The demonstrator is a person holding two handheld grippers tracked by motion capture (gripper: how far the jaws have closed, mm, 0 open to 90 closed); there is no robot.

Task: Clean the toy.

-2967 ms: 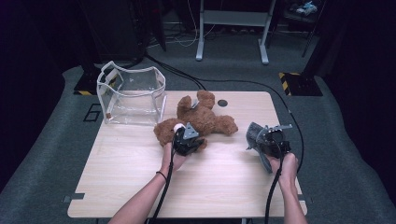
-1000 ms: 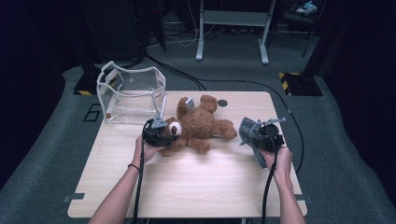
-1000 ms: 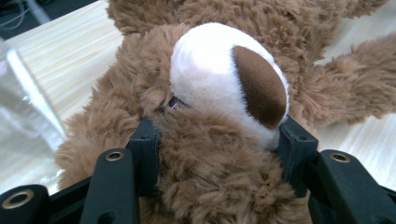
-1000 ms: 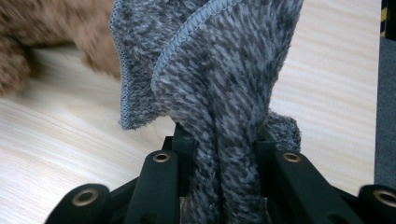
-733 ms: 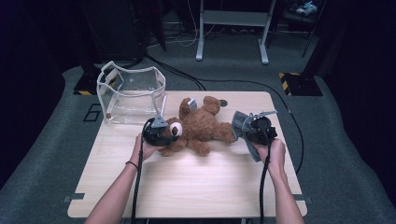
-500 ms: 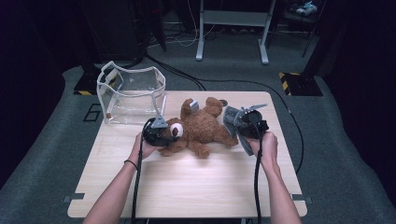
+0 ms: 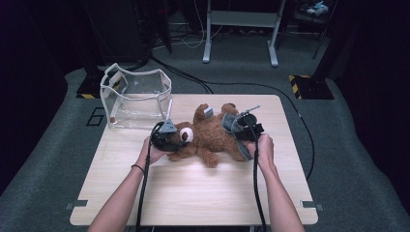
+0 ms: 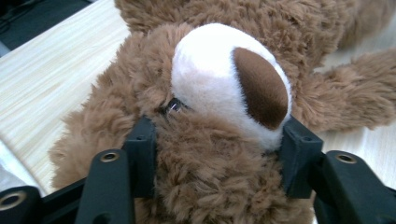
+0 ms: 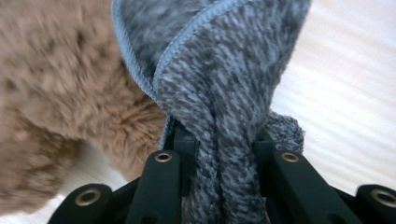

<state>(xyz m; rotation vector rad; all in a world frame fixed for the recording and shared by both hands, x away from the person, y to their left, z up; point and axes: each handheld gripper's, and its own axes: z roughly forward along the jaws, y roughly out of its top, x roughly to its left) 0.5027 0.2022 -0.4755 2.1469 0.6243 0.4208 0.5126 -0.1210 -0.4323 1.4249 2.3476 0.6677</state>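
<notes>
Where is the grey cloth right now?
The grey cloth is bunched between the right gripper's jaws, right of centre in the high view, against the teddy bear's lower body on the table.

The high view looks forward and down from above the person's side, taking in the whole table [image 7: 193, 193] from afar. The left gripper view sits very close, facing the teddy bear [image 8: 224, 84] head. The right gripper view, equally close, faces a grey cloth [image 9: 219, 93]. All 3 share the bear
</notes>
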